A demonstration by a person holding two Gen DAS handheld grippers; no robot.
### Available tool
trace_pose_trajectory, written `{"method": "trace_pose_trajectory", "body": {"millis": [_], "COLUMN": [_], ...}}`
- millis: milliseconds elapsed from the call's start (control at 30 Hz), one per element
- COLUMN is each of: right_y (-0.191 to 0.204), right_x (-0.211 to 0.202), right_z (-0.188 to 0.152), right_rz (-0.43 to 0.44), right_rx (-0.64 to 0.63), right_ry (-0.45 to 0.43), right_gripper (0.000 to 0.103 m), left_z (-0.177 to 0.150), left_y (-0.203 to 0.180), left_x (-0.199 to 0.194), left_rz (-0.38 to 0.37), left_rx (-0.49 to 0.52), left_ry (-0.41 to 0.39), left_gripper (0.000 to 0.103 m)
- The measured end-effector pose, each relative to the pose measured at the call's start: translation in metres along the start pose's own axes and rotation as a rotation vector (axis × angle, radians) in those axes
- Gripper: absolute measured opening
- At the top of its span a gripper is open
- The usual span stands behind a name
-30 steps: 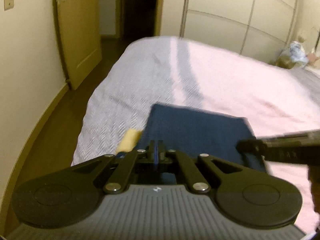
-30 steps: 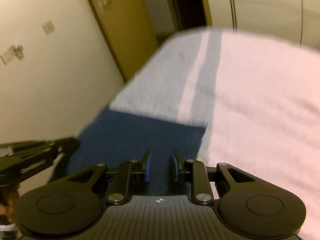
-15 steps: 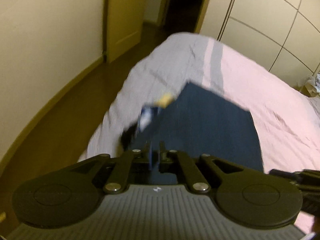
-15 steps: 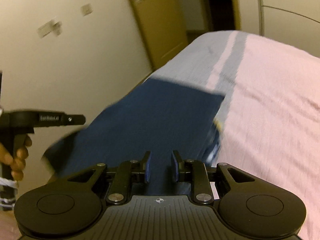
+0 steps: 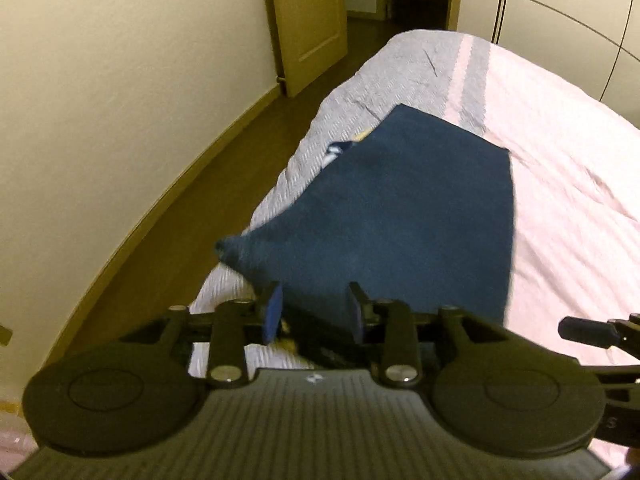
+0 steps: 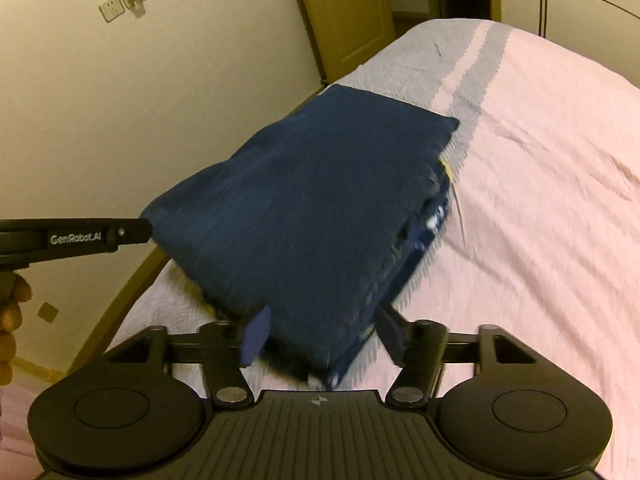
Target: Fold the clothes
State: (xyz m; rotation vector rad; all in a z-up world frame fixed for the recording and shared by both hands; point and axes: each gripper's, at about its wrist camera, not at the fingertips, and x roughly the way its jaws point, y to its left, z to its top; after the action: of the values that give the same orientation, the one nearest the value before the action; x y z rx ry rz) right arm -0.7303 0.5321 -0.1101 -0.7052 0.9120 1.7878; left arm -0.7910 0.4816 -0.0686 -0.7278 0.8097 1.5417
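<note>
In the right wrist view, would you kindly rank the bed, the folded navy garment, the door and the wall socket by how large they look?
Largest to smallest as they appear:
1. bed
2. folded navy garment, though nearness to the camera enlarges it
3. door, farther off and cut by the frame's edge, so its true size is unsure
4. wall socket

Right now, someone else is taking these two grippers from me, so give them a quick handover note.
Left gripper: open, at the near edge of the navy garment.
Right gripper: open, jaws either side of the garment's near corner, not clamped.
The garment lies folded in a thick stack on the bed, near its left edge.
Done: the main folds.
Left: probably tidy the loose layers on its right side; a further fold is your call.
</note>
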Motion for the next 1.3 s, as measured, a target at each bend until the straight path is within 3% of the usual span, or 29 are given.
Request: {"method": "trace_pose_trajectory", "body": {"millis": [67, 233, 733, 1000, 1300], "right_y": [0.003, 0.008, -0.04, -0.08, -0.102], "right_x": [-0.016, -0.057, -0.167, -0.208, -0.228], "right_z": [-0.01, -0.023, -0.077, -0.101, -0.095], "right_rz": [-0.011, 0.006, -0.05, -0.013, -0.006], "right_rx": [0.002, -0.047, -0.237, -0.267, -0.284], "right_ry": [-0.01, -0.042, -0.044, -0.021, 0.001], "right_gripper": [0.065, 0.065, 0.067, 0.069, 0.07], "left_z": [-0.007, -0.026, -0.108, -0.154, -0.171], "left_y": [-0.007, -0.035, -0.118, -0.173, -0.212], "left_x": [-0.02, -0.075, -0.193, -0.231, -0.258], "left_rz": [0.021, 0.128, 0.22, 0.229, 0.244], "left_rx": [-0.006, 0.009, -0.219, -0.306, -0.38], "left_ry": [0.004, -0.06, -0.08, -0.077, -0.092], "left_gripper": [0.037, 0.062, 0.063, 0.063, 0.064]}}
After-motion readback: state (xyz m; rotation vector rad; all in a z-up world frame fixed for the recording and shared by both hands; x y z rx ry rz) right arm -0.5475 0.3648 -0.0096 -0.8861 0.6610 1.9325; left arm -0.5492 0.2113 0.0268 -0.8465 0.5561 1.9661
